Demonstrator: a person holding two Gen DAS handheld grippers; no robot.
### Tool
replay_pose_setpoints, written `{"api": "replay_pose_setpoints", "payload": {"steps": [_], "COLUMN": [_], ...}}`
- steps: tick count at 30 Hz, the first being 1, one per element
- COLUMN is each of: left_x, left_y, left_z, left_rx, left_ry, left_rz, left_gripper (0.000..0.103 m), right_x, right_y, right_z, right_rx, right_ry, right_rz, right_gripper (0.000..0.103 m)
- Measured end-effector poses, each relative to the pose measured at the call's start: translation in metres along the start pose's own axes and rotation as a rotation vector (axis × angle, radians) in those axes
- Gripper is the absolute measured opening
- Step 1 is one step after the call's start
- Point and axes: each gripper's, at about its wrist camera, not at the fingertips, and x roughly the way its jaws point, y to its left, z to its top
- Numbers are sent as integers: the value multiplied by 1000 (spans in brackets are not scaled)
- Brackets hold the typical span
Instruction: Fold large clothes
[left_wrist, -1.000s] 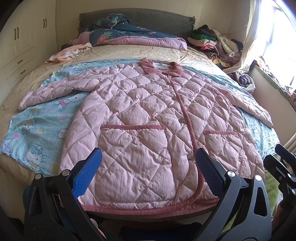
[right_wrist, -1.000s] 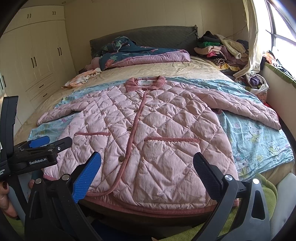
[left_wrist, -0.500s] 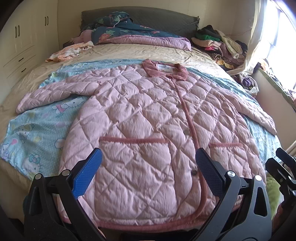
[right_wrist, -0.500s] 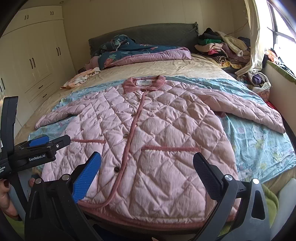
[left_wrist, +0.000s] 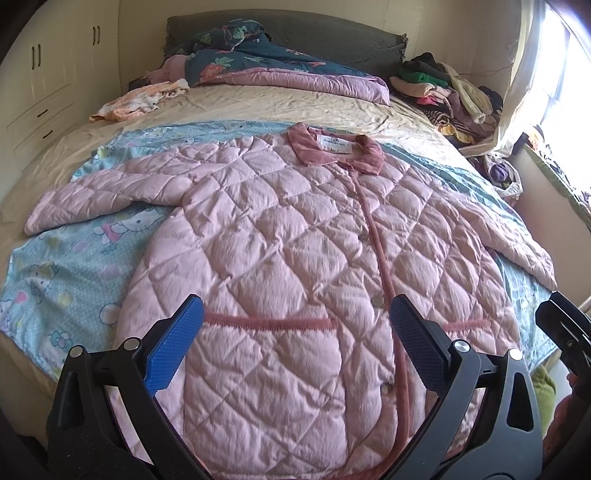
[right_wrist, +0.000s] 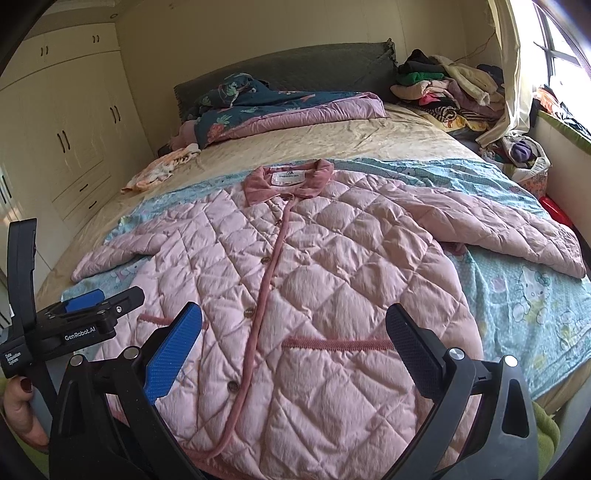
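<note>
Left gripper (left_wrist: 295, 343): fingers spread wide, nothing held; ribbed blue pad, black frame.
Right gripper (right_wrist: 293, 345): likewise spread, empty.
Coat (left_wrist: 295, 258): pink diamond-quilted padding, darker corded trim and collar, laid flat and buttoned, sleeves outstretched.
Blanket (left_wrist: 62, 266): pale blue cartoon print, spread beneath on the bed.

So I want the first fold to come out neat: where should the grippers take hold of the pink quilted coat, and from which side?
Probably the sleeve cuffs. The pink quilted coat lies flat, front up and buttoned, sleeves spread wide. The left gripper, open, could come in from the left side for the left cuff; the right gripper, open, from the right for the right cuff. Both are thin, free edges.
</note>
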Motion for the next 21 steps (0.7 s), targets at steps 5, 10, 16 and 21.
{"api": "replay_pose_setpoints", "payload": {"steps": [5, 10, 16, 21], "left_x": [11, 20, 34, 46], "left_y": [-2, -7, -14, -20], "left_z": [15, 30, 50, 66], "left_rx": [-10, -12, -10, -10], "left_ry": [12, 17, 25, 26], "left_rz": [2, -5, 1, 2], "left_gripper": [95, 95, 95, 95], "right_x": [10, 19, 29, 38], "right_y": [-8, -14, -25, -43], "right_z": [15, 30, 48, 63], "right_rx": [18, 26, 48, 87], "right_ry": [1, 0, -13, -29], "right_rz": [9, 8, -7, -36], "right_gripper": [99, 99, 99, 99]}}
